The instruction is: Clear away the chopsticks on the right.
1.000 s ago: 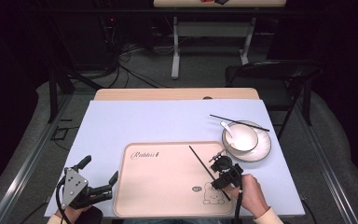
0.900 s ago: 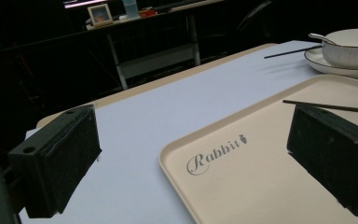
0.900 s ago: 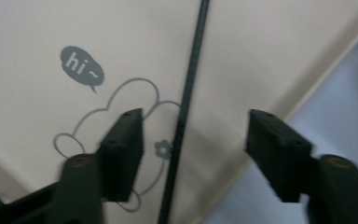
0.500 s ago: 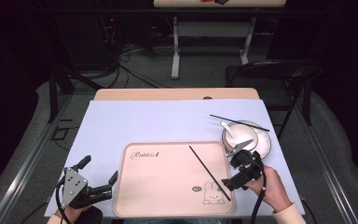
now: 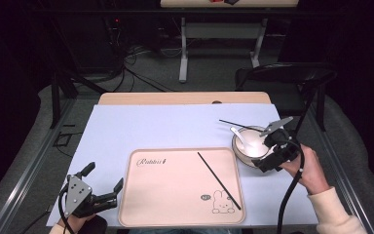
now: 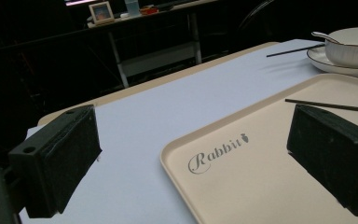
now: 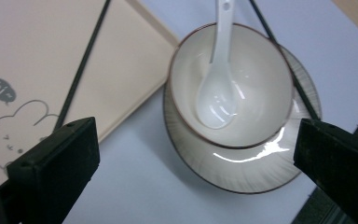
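- Bowl [image 5: 251, 143]: it sits on a saucer [image 7: 242, 172] at about three o'clock on the tabletop [image 5: 141, 126], just off the right edge of the tray. The right tool hangs over it, so this is likely the next thing to be picked up.
- Tray [image 5: 175, 195]: the pink tray lies at six o'clock, close to the person, probably as the place where the dinnerware is gathered. Its near edge is partly cut off in the left gripper view.
- Right tool [image 5: 271, 146]: held above the bowl's three o'clock side, jaws wide apart with nothing between them. In the right gripper view they straddle the saucer, a stance that suits closing on the rim.
- Left tool [image 5: 104, 187]: parked at seven o'clock beside the tray's left edge, jaws apart and empty, seemingly waiting.
- Chopstick on the tray [image 5: 219, 180]: it lies diagonally across the right half.
- Second chopstick [image 5: 233, 123]: it rests at twelve o'clock of the bowl, against the saucer; how far it runs behind the bowl is hidden.
- Spoon [image 7: 216, 88]: white, lying inside the bowl; its handle tip is cut off in the right gripper view.
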Available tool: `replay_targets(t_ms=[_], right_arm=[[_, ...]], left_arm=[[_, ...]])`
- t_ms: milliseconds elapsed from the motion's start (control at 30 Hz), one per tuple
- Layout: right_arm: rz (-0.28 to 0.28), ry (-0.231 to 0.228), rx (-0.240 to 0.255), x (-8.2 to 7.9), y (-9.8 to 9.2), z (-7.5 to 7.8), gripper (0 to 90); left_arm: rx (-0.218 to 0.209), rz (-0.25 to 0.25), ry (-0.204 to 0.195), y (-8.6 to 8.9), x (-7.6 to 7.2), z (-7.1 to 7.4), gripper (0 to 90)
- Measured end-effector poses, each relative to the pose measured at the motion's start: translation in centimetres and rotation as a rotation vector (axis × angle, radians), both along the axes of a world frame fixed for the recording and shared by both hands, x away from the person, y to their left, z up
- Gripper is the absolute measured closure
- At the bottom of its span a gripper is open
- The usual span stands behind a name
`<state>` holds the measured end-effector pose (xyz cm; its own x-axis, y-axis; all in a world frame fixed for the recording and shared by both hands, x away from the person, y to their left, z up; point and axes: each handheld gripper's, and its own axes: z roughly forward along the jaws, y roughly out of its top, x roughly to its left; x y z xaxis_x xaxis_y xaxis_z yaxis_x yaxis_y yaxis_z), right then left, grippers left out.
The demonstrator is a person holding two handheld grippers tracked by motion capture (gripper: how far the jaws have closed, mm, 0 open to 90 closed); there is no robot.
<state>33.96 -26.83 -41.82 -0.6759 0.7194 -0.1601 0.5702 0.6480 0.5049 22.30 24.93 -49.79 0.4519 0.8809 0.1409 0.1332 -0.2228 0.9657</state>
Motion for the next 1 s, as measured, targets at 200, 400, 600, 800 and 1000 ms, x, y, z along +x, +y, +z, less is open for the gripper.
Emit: replay_targets(t_ms=[200, 400, 600, 800, 1000], right_arm=[[0.034, -0.025, -0.020, 2.5, -0.9, 1.3, 0.0], [0.076, -0.012, -0.054, 5.2, -1.7, 1.9, 0.0], [0.088, 0.028, -0.068, 8.2, -3.0, 2.3, 0.0], [0.083, 0.086, -0.102, 11.0, -3.7, 2.3, 0.0], [0.067, 0.112, -0.098, 12.9, -4.5, 1.5, 0.0]], left_arm=[[-0.002, 0.000, -0.001, 0.0, 0.0, 0.0, 2.4], [-0.001, -0.002, 0.000, 0.0, 0.0, 0.0, 2.4], [-0.002, -0.001, -0.001, 0.0, 0.0, 0.0, 2.4], [0.004, -0.004, 0.001, 0.0, 0.0, 0.0, 2.4], [-0.003, -0.002, 0.000, 0.0, 0.0, 0.0, 2.5]])
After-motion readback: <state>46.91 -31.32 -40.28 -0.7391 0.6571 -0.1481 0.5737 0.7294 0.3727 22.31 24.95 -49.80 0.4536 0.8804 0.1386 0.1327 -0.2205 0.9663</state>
